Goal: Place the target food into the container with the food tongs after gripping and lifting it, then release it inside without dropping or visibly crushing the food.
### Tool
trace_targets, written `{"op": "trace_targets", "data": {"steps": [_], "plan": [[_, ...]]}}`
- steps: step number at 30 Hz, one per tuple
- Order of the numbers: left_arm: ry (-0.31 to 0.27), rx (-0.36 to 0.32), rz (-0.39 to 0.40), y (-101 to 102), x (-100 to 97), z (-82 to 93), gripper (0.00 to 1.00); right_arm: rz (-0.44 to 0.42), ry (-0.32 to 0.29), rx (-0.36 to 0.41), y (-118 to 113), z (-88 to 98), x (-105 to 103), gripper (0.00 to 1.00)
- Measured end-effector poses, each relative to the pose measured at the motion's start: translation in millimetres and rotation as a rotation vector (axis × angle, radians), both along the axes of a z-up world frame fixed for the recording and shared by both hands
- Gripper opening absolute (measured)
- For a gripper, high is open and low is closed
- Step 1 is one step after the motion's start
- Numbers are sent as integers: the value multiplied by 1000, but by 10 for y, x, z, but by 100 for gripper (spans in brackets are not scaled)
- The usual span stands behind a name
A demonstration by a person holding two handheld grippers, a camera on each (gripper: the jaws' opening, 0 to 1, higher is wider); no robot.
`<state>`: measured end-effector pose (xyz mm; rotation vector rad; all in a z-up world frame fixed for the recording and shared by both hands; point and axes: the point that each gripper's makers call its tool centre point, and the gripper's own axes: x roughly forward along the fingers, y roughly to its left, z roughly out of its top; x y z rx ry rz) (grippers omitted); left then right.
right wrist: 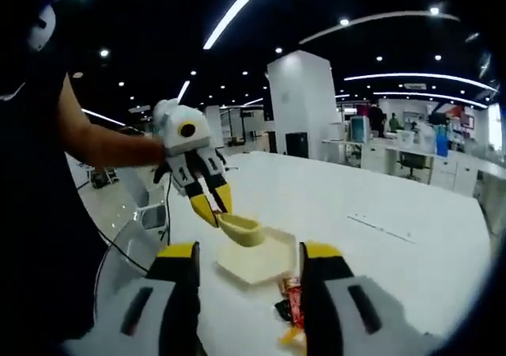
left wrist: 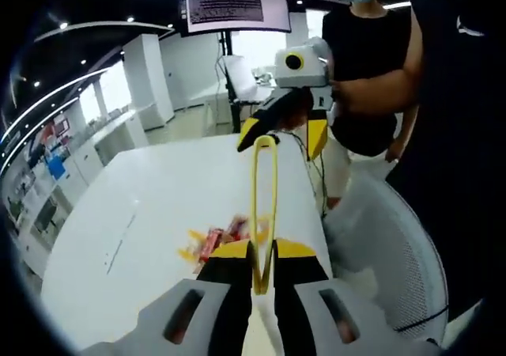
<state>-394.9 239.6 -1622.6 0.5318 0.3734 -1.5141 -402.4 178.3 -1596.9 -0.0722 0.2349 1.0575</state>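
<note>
My left gripper [left wrist: 263, 253] is shut on yellow food tongs [left wrist: 265, 198], which rise straight up the left gripper view. Snack packets in red and orange [left wrist: 217, 241] lie on the white table [left wrist: 158, 198] just left of the jaws. My right gripper [left wrist: 286, 130] hangs open beyond the tongs' far end. In the right gripper view, my right gripper [right wrist: 249, 253] stands wide open above a pale yellow container [right wrist: 261, 275]. The left gripper [right wrist: 212, 206] holds the tongs [right wrist: 241, 229] over the container's far edge. The packets [right wrist: 294, 301] lie at its near right corner.
A person in black [left wrist: 371, 63] stands close at the table's right edge, beside a white mesh chair [left wrist: 403, 245]. A monitor on a stand [left wrist: 233, 4] is behind the table. A white pillar [right wrist: 304, 103] and office desks [right wrist: 411, 146] lie beyond.
</note>
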Motion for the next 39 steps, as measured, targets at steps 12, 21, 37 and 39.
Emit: {"op": "trace_targets", "data": {"steps": [12, 21, 37, 39], "plan": [[62, -49, -29, -45, -108, 256, 4, 154, 20, 118, 329, 114, -73, 29], [100, -43, -41, -57, -176, 246, 5, 185, 45, 200, 487, 159, -113, 24], [173, -101, -67, -132, -252, 410, 7, 206, 63, 282, 559, 291, -157, 16], [171, -128, -80, -138, -263, 453, 10, 199, 85, 308, 550, 341, -160, 16]]}}
